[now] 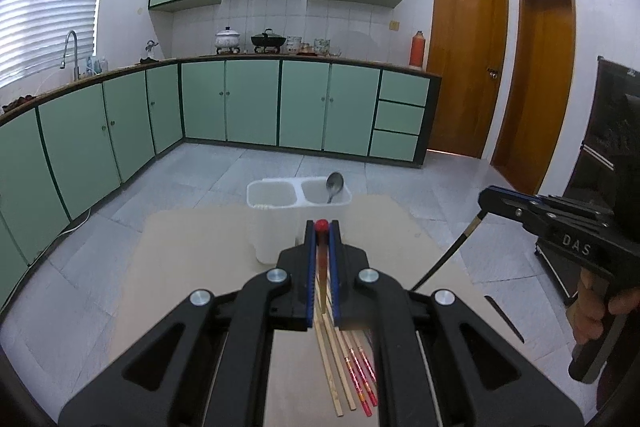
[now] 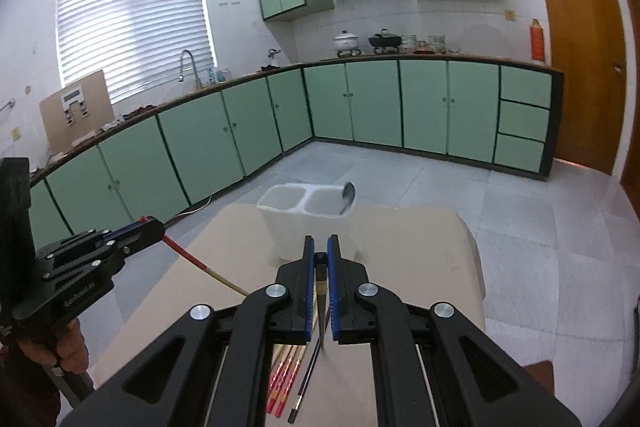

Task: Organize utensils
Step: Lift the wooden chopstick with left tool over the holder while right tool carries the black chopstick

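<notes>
Left wrist view: the left gripper point(image 1: 322, 227) is clenched on a red-tipped chopstick point(image 1: 321, 259), which runs back between its jaws. Right wrist view: the right gripper point(image 2: 321, 245) grasps a black chopstick point(image 2: 320, 287) in the same manner. Both grippers hang over a tan table point(image 2: 420, 247), left and right of each other and apart.

A white two-compartment holder point(image 2: 296, 223) stands on the far part of the table, just beyond both grippers. A metal spoon point(image 2: 348, 195) leans in its right compartment, bowl up; the left compartment's contents cannot be told.

Loose chopsticks lie on the near table below the grippers: plain wooden ones point(image 1: 332, 367), red-patterned ones point(image 1: 362, 379) to their right, and a black one point(image 2: 306, 379).
</notes>
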Demonstrator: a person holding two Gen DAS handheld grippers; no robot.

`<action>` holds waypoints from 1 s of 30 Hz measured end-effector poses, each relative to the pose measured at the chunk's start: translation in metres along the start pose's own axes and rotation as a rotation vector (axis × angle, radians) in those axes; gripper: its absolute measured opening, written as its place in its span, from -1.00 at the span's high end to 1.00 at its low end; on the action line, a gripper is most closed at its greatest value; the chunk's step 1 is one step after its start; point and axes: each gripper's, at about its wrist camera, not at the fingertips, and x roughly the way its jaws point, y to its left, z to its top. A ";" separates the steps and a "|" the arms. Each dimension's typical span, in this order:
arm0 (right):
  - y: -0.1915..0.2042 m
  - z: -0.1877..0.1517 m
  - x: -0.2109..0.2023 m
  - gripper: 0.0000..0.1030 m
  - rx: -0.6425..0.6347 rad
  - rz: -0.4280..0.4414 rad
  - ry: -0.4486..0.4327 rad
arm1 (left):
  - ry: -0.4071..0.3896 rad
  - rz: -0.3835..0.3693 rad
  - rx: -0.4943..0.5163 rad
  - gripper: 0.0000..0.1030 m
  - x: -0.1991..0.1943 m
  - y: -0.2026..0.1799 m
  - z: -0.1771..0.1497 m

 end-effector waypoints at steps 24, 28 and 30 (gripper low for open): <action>0.005 0.131 0.015 0.88 -0.071 0.020 -0.236 | -0.208 0.072 0.016 0.91 0.003 0.020 0.106; 0.007 0.144 0.039 0.88 -0.073 0.009 -0.244 | -0.172 0.086 0.014 0.91 0.032 0.025 0.113; 0.005 0.146 0.054 0.88 -0.069 0.012 -0.237 | -0.150 0.089 0.010 0.91 0.046 0.030 0.114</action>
